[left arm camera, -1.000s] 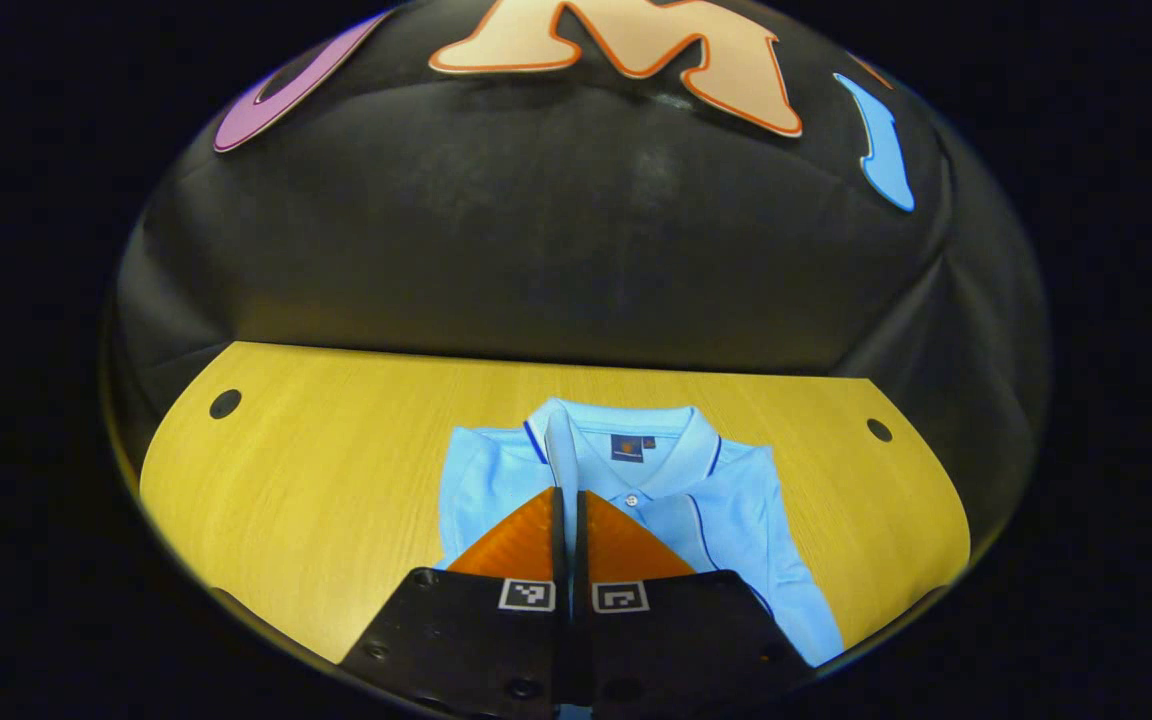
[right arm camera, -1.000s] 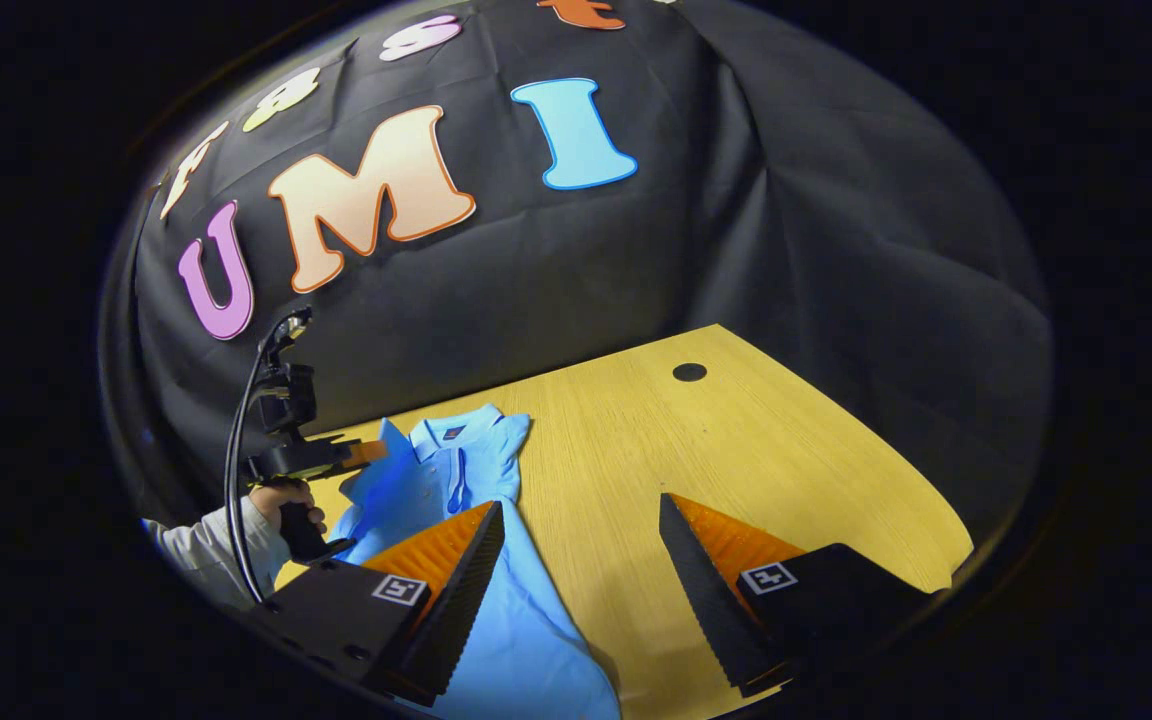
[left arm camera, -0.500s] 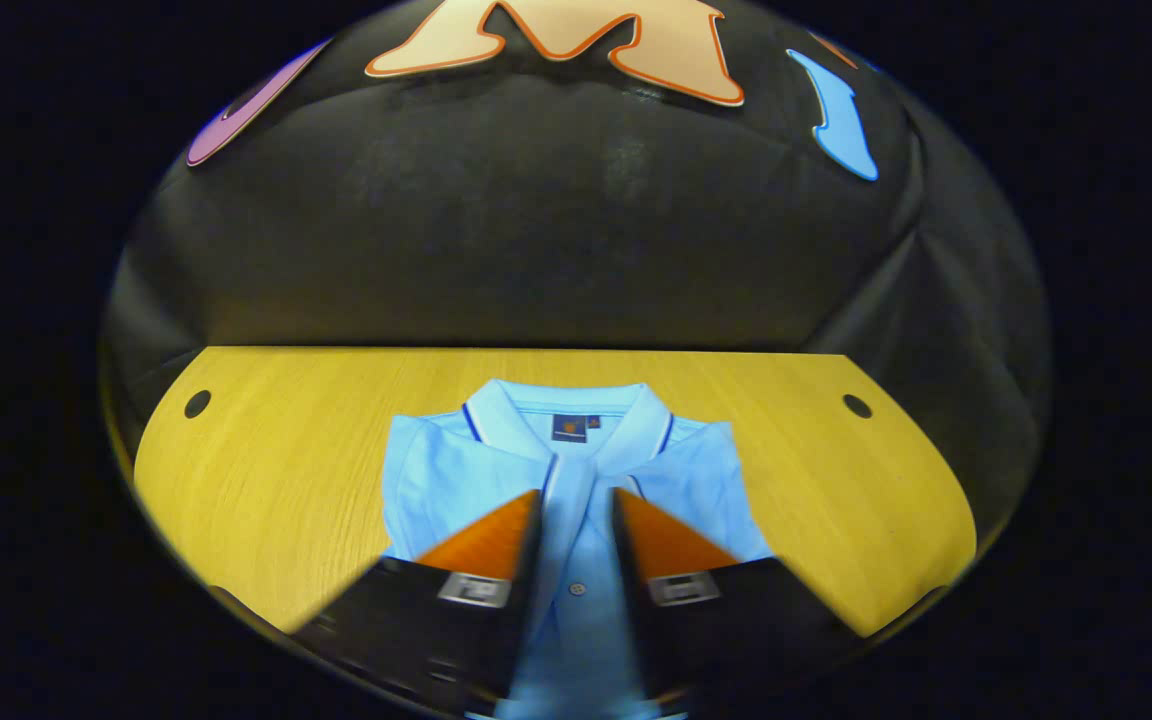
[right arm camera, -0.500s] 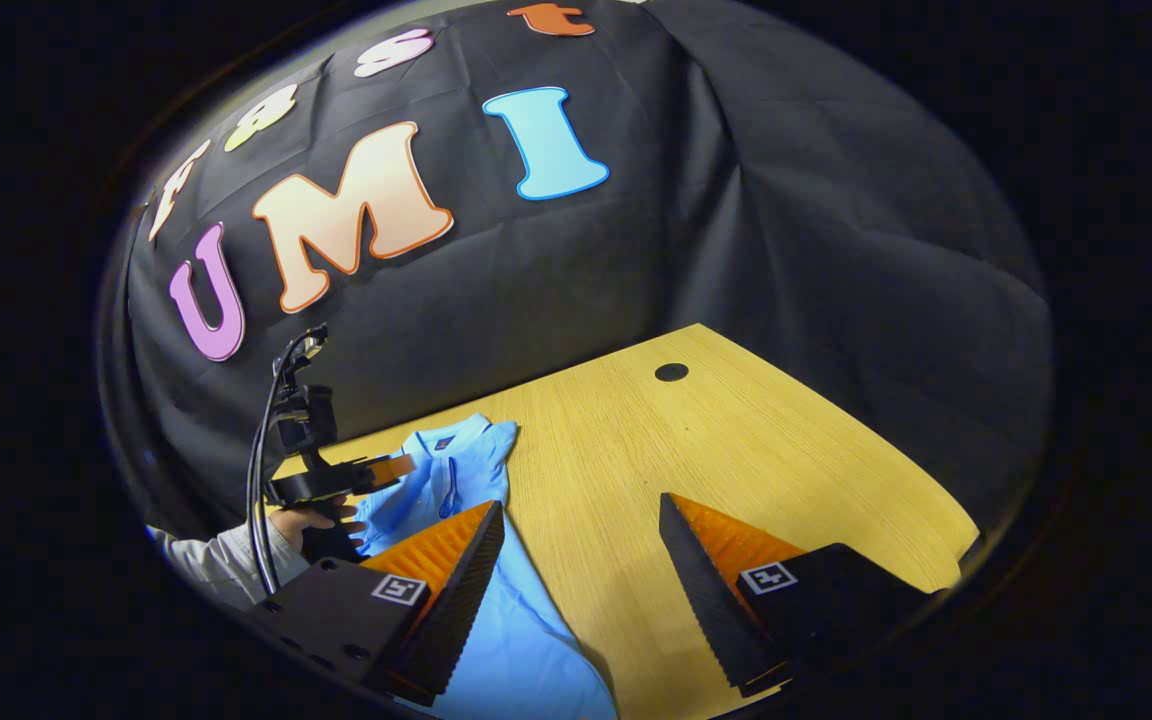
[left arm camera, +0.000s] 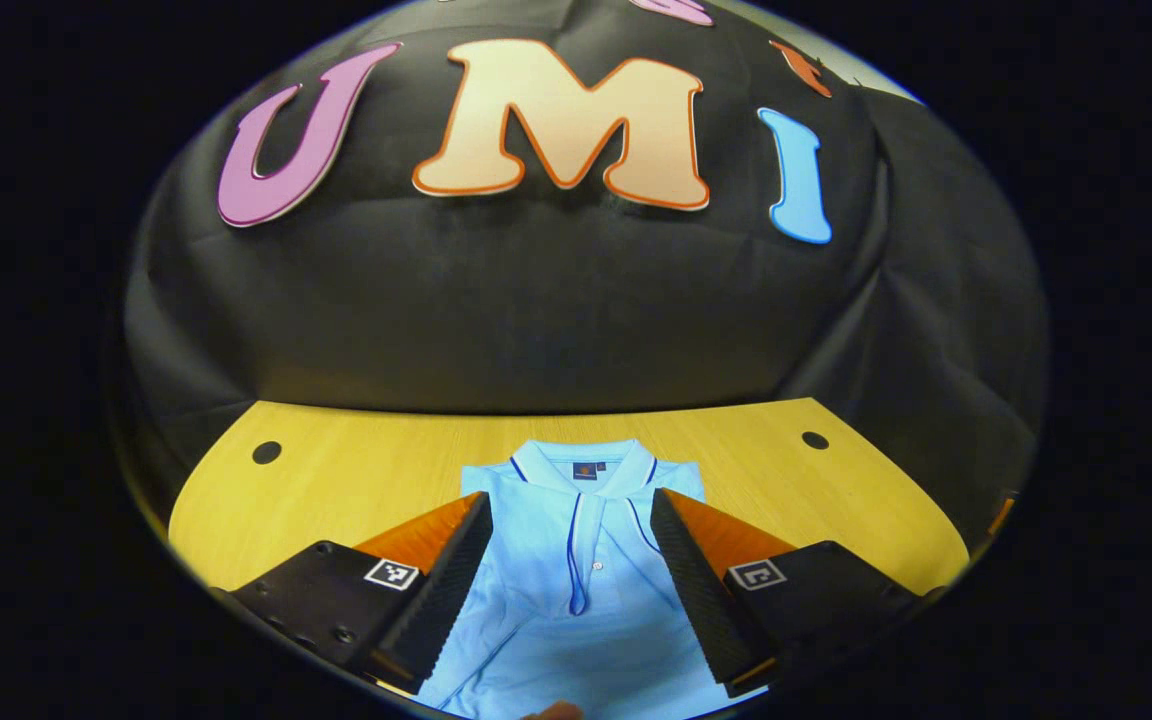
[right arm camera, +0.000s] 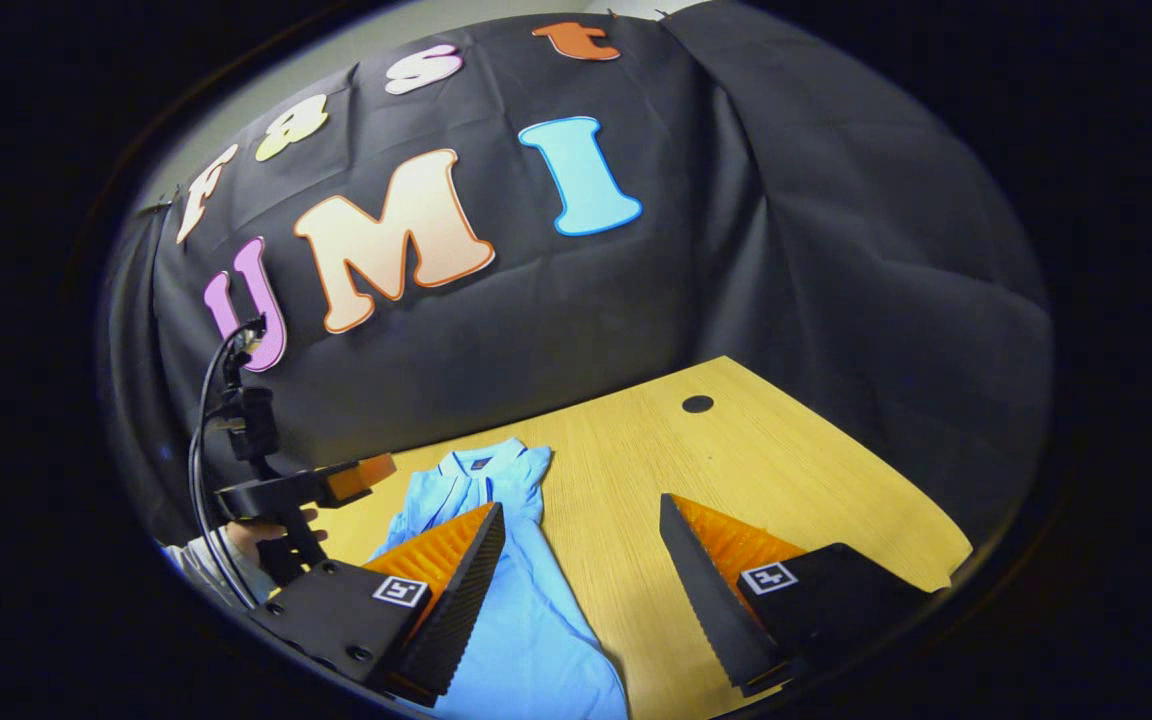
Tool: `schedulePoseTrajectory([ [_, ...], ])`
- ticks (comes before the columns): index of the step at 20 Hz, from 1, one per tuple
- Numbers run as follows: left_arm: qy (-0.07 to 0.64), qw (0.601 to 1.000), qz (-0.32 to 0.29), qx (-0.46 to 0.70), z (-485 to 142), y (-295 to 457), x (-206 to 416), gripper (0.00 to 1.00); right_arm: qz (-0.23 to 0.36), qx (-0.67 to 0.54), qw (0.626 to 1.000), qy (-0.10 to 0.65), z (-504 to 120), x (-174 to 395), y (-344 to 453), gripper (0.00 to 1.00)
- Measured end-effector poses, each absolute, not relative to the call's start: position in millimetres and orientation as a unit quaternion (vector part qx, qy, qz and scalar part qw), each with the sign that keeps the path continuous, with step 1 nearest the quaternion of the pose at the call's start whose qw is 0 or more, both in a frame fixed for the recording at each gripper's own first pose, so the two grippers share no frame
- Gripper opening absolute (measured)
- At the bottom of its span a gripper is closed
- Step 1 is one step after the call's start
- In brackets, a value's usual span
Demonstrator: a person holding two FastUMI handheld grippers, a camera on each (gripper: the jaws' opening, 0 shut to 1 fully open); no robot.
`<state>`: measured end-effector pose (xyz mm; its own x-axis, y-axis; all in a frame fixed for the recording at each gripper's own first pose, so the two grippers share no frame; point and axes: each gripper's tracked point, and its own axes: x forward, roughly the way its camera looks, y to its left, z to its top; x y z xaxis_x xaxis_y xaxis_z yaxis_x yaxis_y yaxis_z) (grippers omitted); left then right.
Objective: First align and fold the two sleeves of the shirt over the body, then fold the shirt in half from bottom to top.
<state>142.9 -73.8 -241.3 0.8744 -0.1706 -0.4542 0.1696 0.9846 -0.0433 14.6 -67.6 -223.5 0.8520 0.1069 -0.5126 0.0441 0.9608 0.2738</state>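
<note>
A light blue polo shirt (left arm camera: 576, 560) lies flat on the wooden table (left arm camera: 356, 480), collar at the far end and both sides folded in over the body. My left gripper (left arm camera: 569, 500) hovers over the shirt's chest, open, with nothing between its fingers. In the right gripper view the shirt (right arm camera: 526, 620) runs under the left finger (right arm camera: 456, 570). My right gripper (right arm camera: 581, 505) is open over the shirt's right edge and bare wood. The left gripper (right arm camera: 336, 480) also shows at the far left there, held by a hand (right arm camera: 256, 535) above the shirt.
The table has round cable holes at its far corners (left arm camera: 266, 452) (left arm camera: 815, 440) (right arm camera: 697, 404). The black cloth wall stands right behind the table's far edge. Bare wood lies on either side of the shirt.
My left gripper went from shut to wide open and drew back and up from the collar. The right gripper stayed open and barely moved.
</note>
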Motion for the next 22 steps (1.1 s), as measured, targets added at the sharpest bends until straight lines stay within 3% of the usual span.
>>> schedulePoseTrajectory([
  [9, 0.237, 0.969, -0.065, 0.025, -219, -23, 26, 0.96, 0.085, 0.063, 0.955, 0.277, -229, -51, -36, 0.98],
  [11, 0.249, 0.966, -0.058, 0.027, -226, -12, -3, 0.96, 0.1, 0.044, 0.951, 0.29, -238, -66, -34, 0.98],
  [12, 0.255, 0.965, -0.054, 0.028, -230, -7, -17, 0.95, 0.105, 0.041, 0.949, 0.296, -241, -74, -33, 0.92],
  [15, 0.281, 0.958, -0.042, 0.033, -246, 6, -53, 0.96, 0.113, 0.041, 0.942, 0.313, -251, -94, -31, 0.92],
  [16, 0.29, 0.956, -0.04, 0.034, -251, 10, -65, 0.95, 0.115, 0.041, 0.94, 0.319, -255, -101, -29, 0.98],
  [17, 0.3, 0.953, -0.038, 0.036, -258, 13, -76, 0.96, 0.116, 0.038, 0.937, 0.327, -260, -108, -27, 0.92],
  [20, 0.327, 0.943, -0.046, 0.041, -280, 18, -107, 0.96, 0.12, 0.029, 0.929, 0.349, -279, -130, -19, 0.92],
  [22, 0.343, 0.936, -0.056, 0.052, -296, 19, -125, 0.96, 0.12, 0.022, 0.922, 0.367, -294, -146, -14, 0.98],
])
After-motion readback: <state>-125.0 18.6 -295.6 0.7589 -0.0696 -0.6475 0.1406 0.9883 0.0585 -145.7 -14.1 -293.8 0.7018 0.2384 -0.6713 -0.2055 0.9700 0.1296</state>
